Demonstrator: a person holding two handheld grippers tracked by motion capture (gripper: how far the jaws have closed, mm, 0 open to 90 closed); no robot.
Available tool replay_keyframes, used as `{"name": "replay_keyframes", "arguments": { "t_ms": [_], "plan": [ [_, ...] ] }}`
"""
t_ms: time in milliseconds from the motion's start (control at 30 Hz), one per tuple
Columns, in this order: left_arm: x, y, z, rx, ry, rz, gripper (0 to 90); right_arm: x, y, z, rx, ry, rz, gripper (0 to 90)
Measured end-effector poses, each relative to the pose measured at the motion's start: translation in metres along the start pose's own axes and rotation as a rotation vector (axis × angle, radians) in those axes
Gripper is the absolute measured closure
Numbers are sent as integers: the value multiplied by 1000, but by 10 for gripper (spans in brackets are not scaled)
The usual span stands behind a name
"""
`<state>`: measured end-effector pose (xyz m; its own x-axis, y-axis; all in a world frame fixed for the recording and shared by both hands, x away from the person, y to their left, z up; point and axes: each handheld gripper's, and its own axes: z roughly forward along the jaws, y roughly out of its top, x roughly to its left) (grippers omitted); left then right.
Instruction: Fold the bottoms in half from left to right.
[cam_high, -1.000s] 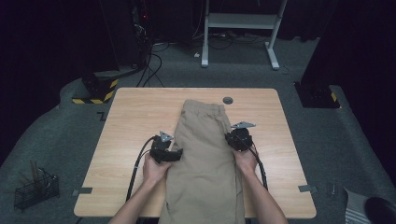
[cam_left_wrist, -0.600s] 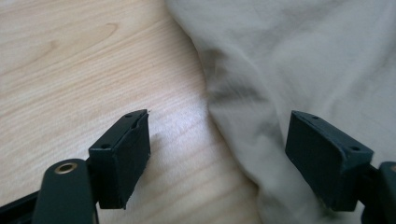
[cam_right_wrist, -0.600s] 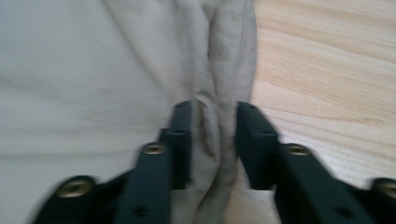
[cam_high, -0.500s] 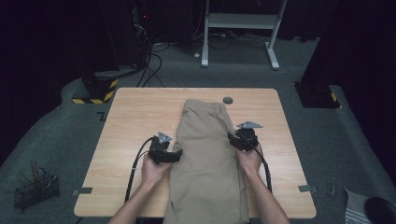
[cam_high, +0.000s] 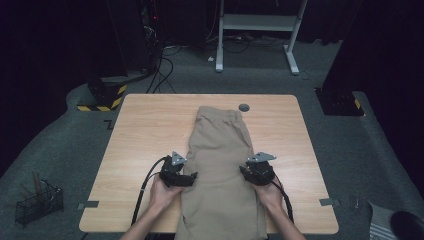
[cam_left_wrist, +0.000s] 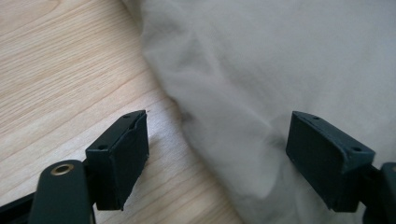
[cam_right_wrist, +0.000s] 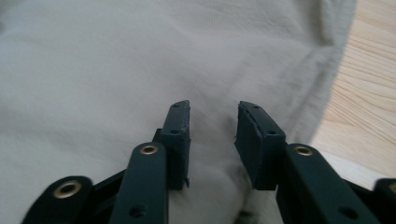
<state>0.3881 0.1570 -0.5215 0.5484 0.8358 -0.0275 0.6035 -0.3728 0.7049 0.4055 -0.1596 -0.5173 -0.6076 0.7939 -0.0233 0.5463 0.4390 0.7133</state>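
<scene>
Left claw (cam_high: 192, 178) gapes wide; right claw (cam_high: 243, 171) has just opened halfway, empty.

A light wooden table with rounded corners (cam_high: 150, 130) stands on grey carpet (cam_high: 350, 150). A small round dark grey disc (cam_high: 244, 107) lies near its far edge. On the floor at the near left sits a black wire basket (cam_high: 39, 205). Far left, a black-and-yellow striped base (cam_high: 102, 97) carries trailing black cables (cam_high: 165, 70). Beyond the table stands a white metal frame (cam_high: 257, 25).

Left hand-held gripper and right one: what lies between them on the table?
In the high view, the tan trousers span the stretch from the left hand-held gripper to the right hand-held gripper; nothing else lies there.
</scene>
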Motion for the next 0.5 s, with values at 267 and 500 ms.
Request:
{"name": "replay_keyframes", "arguments": {
  "t_ms": [267,500],
  "plan": [
    [19,5,-1,-56,-29,-107,222,-10,-1,-8,-85,-47,72,470],
    [34,12,8,-41,-21,-160,225,-29,1,-5,-94,-87,162,400]
  ]
}}
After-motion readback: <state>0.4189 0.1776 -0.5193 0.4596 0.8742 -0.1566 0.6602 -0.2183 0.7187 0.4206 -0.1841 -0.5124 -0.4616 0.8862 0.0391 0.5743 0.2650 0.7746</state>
